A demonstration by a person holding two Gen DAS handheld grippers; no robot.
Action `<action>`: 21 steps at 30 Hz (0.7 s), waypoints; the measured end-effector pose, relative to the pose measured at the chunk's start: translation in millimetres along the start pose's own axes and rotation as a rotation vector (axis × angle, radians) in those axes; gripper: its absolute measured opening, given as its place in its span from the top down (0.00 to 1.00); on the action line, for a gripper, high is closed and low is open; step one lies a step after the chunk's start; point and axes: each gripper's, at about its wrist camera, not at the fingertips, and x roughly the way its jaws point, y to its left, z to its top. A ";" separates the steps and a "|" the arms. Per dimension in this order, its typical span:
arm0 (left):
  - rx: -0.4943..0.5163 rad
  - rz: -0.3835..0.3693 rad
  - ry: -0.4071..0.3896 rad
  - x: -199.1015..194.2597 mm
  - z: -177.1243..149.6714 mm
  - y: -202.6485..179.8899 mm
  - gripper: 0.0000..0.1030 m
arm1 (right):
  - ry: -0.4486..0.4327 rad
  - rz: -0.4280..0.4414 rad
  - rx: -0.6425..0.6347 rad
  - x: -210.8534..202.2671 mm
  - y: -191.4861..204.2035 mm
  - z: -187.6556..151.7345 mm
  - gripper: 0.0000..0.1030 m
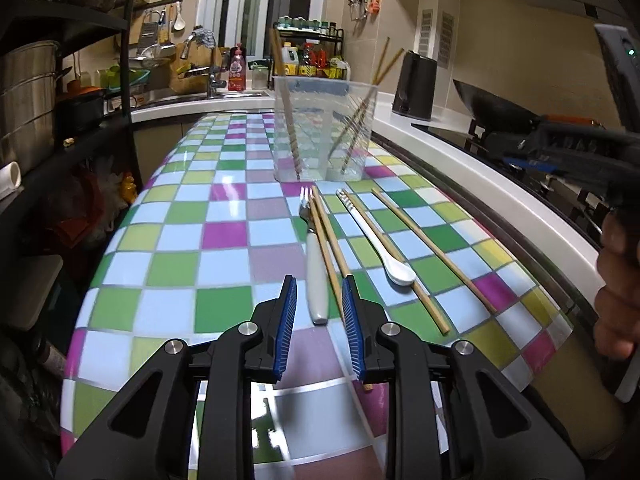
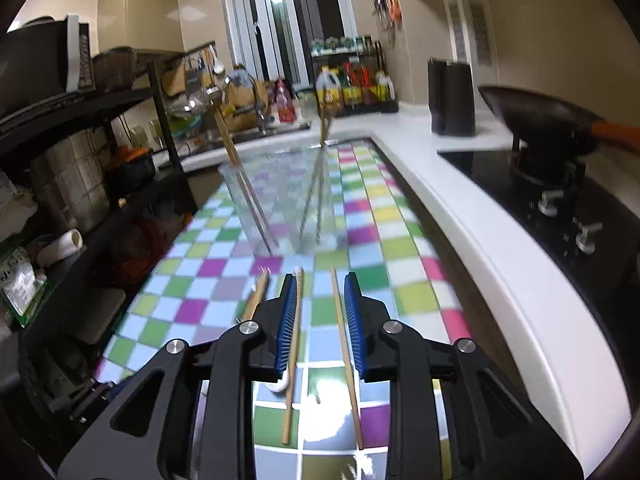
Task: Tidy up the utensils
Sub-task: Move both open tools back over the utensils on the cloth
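Lying lengthwise, fork (image 1: 316, 268), tines toward cup (image 1: 324, 132)

bottle labels (image 1: 237, 68) at the sink too blurred, no text readable

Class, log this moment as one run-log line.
left claw: open over fork | right claw: open over chopstick | clear container: holds chopsticks

Beige tiled walls (image 1: 520, 40), tall bright window (image 1: 256, 0), black shelving (image 1: 80, 80) at left
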 end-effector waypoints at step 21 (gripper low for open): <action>-0.045 -0.056 0.119 34.2 27.4 26.7 0.78 | 0.256 -0.100 -0.031 56.3 -1.7 -34.4 0.76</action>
